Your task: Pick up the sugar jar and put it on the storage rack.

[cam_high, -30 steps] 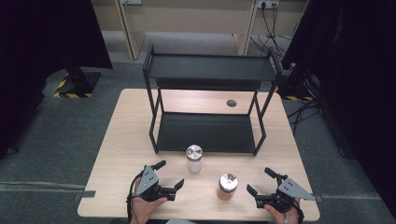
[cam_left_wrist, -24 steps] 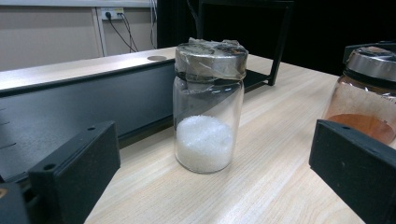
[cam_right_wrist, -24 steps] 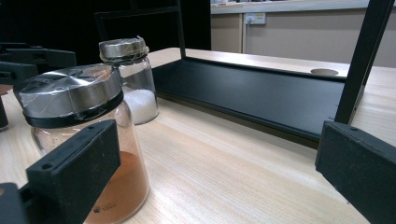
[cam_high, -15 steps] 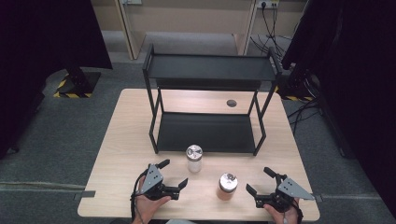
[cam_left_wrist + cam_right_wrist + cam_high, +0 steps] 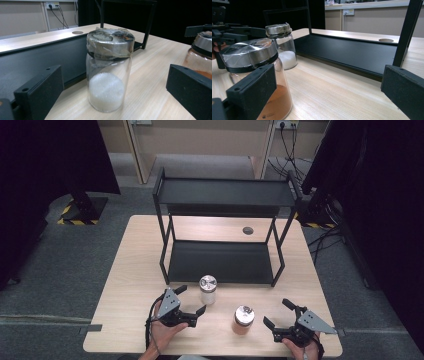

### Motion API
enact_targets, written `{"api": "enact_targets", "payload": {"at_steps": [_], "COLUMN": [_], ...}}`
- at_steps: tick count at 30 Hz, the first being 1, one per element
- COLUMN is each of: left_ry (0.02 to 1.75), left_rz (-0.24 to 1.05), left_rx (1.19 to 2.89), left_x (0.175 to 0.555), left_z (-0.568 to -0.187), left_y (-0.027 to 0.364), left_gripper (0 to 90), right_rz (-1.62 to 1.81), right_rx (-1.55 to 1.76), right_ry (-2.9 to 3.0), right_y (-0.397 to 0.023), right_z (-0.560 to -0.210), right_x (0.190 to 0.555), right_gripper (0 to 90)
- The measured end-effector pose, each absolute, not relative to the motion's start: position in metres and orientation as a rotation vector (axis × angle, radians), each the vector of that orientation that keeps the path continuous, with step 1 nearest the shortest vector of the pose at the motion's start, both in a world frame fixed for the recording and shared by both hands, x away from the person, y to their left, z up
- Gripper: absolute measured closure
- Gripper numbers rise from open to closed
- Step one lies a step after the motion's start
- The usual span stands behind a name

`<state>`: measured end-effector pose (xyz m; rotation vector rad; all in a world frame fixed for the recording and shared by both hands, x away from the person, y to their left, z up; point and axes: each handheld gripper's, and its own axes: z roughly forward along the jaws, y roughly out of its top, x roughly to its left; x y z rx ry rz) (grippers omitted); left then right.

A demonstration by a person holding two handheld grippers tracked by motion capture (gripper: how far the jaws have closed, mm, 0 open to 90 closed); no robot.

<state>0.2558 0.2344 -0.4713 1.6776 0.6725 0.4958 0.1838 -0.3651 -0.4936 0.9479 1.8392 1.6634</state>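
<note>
A glass jar of white grains [image 5: 207, 289] with a taped metal lid stands on the table just in front of the black shelf rack [image 5: 222, 232]. My left gripper [image 5: 190, 300] is open, its jaws on either side of this white jar [image 5: 108, 75] without touching it. A jar of orange powder [image 5: 243, 319] with a metal lid stands to the right, nearer the front edge. My right gripper [image 5: 279, 314] is open just right of it. In the right gripper view the orange jar [image 5: 259, 82] sits by the left jaw and the white jar [image 5: 283, 46] stands behind it.
The two-tier black rack has a low bottom shelf [image 5: 352, 53] and a top shelf [image 5: 225, 192], both bare. The wooden table [image 5: 135, 270] has a round cable hole [image 5: 248, 230] behind the rack. Dark curtains and cables flank the table.
My left gripper has moved forward and right, so its jaws now flank the white jar. The right gripper has barely shifted.
</note>
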Motion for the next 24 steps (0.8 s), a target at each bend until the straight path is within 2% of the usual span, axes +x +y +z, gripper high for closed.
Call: {"api": "enact_targets", "payload": {"at_steps": [24], "left_ry": [0.674], "left_rz": [0.478], "left_rx": [1.728], "left_x": [0.284], "left_z": [-0.47], "left_y": [0.209], "left_gripper": [1.9], "right_rz": [1.671], "right_rx": [0.95], "right_ry": [1.834], "right_y": [-0.366], "right_z": [-0.494], "right_x": [0.184], "right_gripper": [0.4]}}
